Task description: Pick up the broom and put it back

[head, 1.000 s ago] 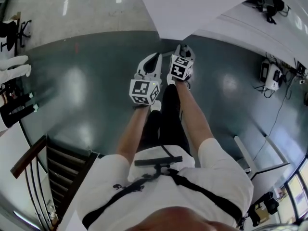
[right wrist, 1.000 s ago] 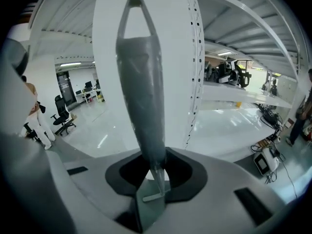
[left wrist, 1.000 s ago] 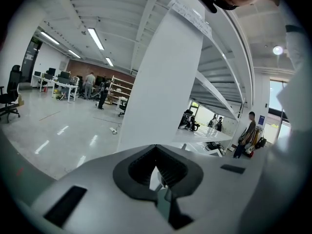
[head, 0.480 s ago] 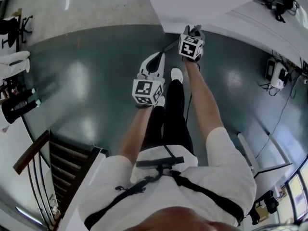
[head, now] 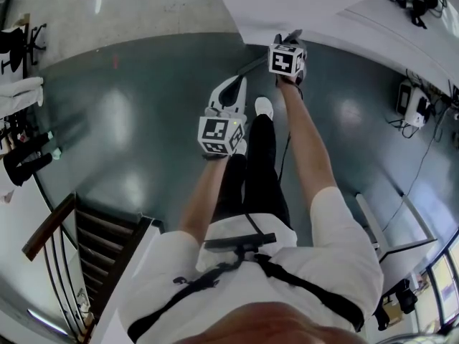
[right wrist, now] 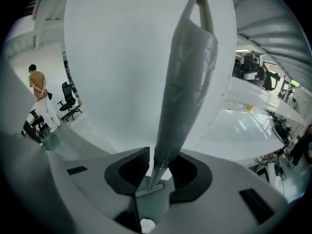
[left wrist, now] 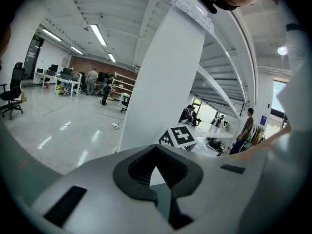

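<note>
Indoors, glossy grey-green floor (head: 115, 127), white pillar (head: 287, 6); rt gripper (right wrist: 157, 172) grips broom (right wrist: 187, 91).

Bright, even indoor light comes from ceiling strip lamps (left wrist: 100, 34). Pale glare patches sit on the glossy floor (head: 107, 124). Fisheye bending curves every edge, the gripper views have dark corners, and the close broom handle (right wrist: 187, 82) looks slightly soft.

head view: right gripper (head: 288, 40) jaws hidden behind its marker cube (head: 287, 59) | right gripper view: broom (right wrist: 187, 82) brush end outside the frame, handle foot covered by gripper body | far person (right wrist: 38, 84) too small for detail
</note>
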Demonstrator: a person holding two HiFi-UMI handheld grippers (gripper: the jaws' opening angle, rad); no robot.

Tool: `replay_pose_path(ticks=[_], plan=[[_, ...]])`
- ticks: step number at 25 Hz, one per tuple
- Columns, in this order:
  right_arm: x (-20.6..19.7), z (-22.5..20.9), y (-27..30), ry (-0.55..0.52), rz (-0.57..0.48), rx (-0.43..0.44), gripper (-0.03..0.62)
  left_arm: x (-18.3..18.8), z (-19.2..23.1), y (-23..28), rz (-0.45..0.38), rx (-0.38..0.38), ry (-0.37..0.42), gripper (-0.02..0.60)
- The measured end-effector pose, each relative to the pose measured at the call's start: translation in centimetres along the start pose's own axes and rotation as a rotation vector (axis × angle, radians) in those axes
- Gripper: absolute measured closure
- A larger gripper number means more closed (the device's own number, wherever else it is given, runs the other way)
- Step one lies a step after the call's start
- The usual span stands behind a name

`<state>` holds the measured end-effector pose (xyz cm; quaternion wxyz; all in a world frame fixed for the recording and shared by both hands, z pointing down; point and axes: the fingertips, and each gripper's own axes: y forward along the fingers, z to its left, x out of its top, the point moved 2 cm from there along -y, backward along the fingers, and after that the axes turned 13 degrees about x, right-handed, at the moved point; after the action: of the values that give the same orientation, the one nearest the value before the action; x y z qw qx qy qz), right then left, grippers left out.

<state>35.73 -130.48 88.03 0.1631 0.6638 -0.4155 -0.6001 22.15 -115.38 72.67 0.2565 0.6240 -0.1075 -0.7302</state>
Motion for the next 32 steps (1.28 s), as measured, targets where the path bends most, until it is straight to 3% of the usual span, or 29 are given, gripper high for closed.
replay_pose_path(ticks=[2, 4, 8, 13, 19, 26, 32], plan=[[0.1, -0.3, 0.3, 0.007, 0.024, 0.015, 0.492, -0.1, 0.0, 0.1, 0.001, -0.001, -0.001, 0.569], [-0.1, -0.5, 0.5, 0.016, 0.056, 0.039, 0.418, -0.3, -0.1, 0.2, 0.006, -0.001, -0.006, 0.569], [-0.6, -0.3, 1.0, -0.004, 0.117, 0.117, 0.378, -0.9, -0.5, 0.4, 0.019, -0.008, -0.004, 0.569], [-1.1, -0.1, 1.8, -0.056, 0.197, 0.192, 0.378, -1.2, -0.5, 0.5, 0.028, -0.010, -0.003, 0.569], [-3.0, -1.0, 0.6, 0.006, 0.235, 0.199, 0.377, -1.5, -0.7, 0.7, 0.035, -0.011, -0.006, 0.569], [-3.0, -1.7, -2.6, 0.051, 0.142, 0.228, 0.378, -1.2, -1.4, 0.4, 0.031, -0.015, -0.009, 0.569], [-2.5, 1.1, -11.6, 0.035, -0.019, 0.239, 0.378, 1.1, -1.5, -2.6, -0.003, -0.031, 0.009, 0.569]])
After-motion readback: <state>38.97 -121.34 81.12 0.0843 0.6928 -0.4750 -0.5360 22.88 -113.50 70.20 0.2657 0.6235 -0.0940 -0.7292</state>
